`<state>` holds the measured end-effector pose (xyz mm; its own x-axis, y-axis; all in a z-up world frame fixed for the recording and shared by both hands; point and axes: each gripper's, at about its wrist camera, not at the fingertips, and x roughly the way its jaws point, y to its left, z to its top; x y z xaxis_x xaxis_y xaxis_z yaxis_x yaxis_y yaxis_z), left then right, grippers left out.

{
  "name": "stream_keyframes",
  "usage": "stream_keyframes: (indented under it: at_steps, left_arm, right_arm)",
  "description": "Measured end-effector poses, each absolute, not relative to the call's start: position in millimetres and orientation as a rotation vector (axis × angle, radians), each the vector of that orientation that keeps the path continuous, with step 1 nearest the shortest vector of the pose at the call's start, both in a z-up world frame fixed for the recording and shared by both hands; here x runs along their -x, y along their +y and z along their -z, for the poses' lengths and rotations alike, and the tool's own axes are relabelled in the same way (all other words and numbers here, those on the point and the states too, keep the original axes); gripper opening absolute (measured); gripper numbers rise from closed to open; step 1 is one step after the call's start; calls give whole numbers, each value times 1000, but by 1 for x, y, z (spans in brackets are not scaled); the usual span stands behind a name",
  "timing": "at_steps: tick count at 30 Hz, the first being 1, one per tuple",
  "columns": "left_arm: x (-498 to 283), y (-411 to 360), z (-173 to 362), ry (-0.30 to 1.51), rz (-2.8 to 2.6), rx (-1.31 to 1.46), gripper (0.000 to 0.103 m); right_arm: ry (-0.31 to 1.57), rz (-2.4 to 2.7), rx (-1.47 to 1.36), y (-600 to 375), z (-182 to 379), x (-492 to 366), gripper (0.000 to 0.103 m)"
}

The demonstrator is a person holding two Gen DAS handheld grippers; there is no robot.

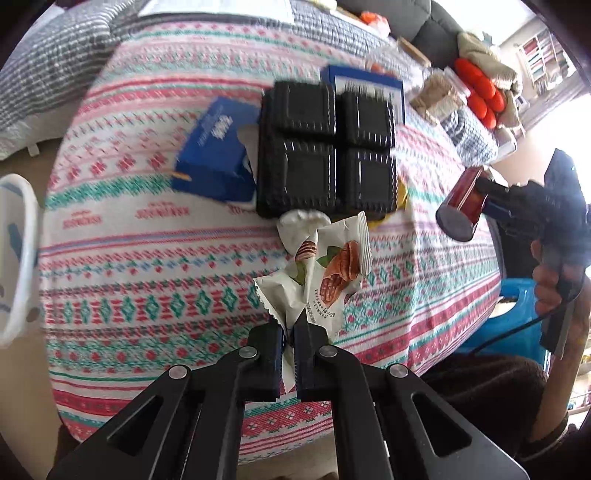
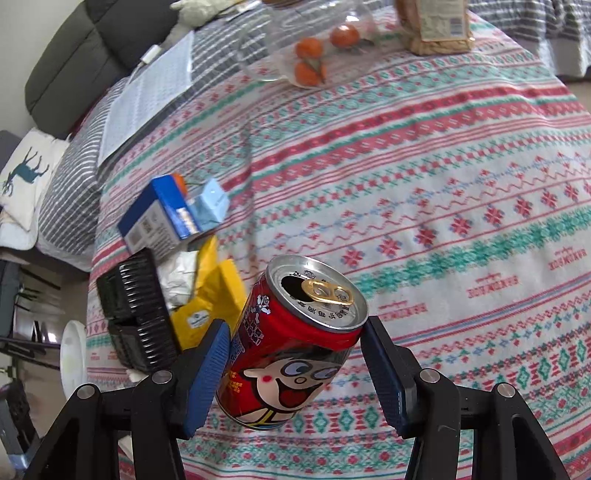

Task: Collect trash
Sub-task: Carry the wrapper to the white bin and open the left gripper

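My left gripper is shut on a crumpled white snack wrapper printed with pecans, held above the patterned tablecloth. My right gripper is shut on an opened red drink can with a cartoon face, lifted off the table; it also shows in the left wrist view at the right. A black plastic tray lies beyond the wrapper, with a blue box beside it. In the right wrist view the tray, a yellow packet and a blue box lie at the left.
A white bin rim is at the left edge of the table. Oranges in a clear bag, a snack bag and papers lie at the far side. A blue container stands by the table's right side.
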<state>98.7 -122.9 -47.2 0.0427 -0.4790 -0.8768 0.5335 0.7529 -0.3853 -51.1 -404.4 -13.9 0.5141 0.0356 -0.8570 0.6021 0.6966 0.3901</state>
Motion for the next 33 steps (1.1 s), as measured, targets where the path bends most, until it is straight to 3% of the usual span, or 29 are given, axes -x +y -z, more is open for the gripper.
stream_keyframes:
  at_steps: [15, 27, 31, 32, 33]
  left_arm:
    - [-156, 26, 5, 1119, 360, 85, 5]
    - [-198, 98, 43, 1112, 86, 80, 6]
    - [-207, 102, 53, 1115, 46, 65, 18]
    - [-209, 102, 55, 1129, 36, 61, 29]
    - [-210, 102, 57, 1140, 33, 61, 51]
  right_arm:
    - [916, 156, -643, -315, -25, -18, 63]
    - [977, 15, -552, -216, -3, -103, 63]
    - [988, -7, -536, -191, 8, -125, 63]
    - [990, -10, -533, -187, 10, -127, 63]
    - [995, -13, -528, -181, 14, -133, 63]
